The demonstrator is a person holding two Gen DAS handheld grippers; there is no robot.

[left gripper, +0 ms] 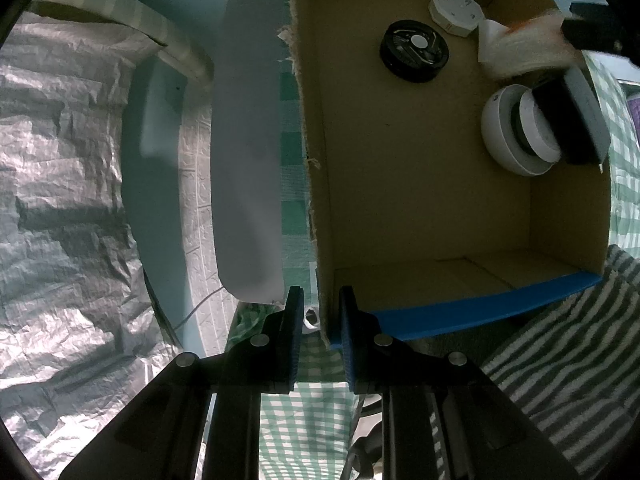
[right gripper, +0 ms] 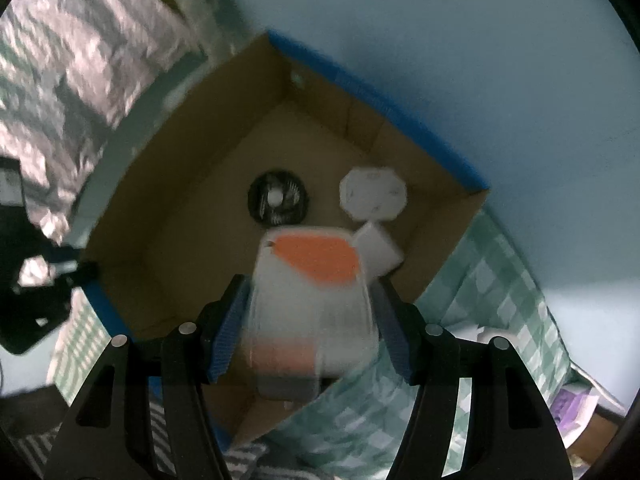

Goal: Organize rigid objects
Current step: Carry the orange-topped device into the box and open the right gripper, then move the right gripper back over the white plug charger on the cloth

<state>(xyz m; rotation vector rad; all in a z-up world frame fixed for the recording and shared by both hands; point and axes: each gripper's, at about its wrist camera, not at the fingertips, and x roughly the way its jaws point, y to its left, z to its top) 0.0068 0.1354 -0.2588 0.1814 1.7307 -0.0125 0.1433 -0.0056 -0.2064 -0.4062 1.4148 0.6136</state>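
Observation:
A cardboard box (left gripper: 420,200) with blue tape on its rim sits on a green checked cloth. My left gripper (left gripper: 320,312) is closed on the box's near-left wall corner. In the box lie a black round disc (left gripper: 414,51), a white octagonal case (left gripper: 456,10) and a white round device (left gripper: 516,132). My right gripper (right gripper: 310,312) is shut on a white container with an orange top (right gripper: 316,280), held above the box (right gripper: 180,208), blurred by motion. It appears in the left wrist view (left gripper: 516,46) at the box's right wall. The disc (right gripper: 278,196) and octagonal case (right gripper: 372,192) show below it.
Crinkled silver foil (left gripper: 60,200) covers the left side. A white curved panel (left gripper: 244,160) lies beside the box. A grey striped towel (left gripper: 560,360) lies at the lower right. A light blue wall (right gripper: 480,40) stands behind the box.

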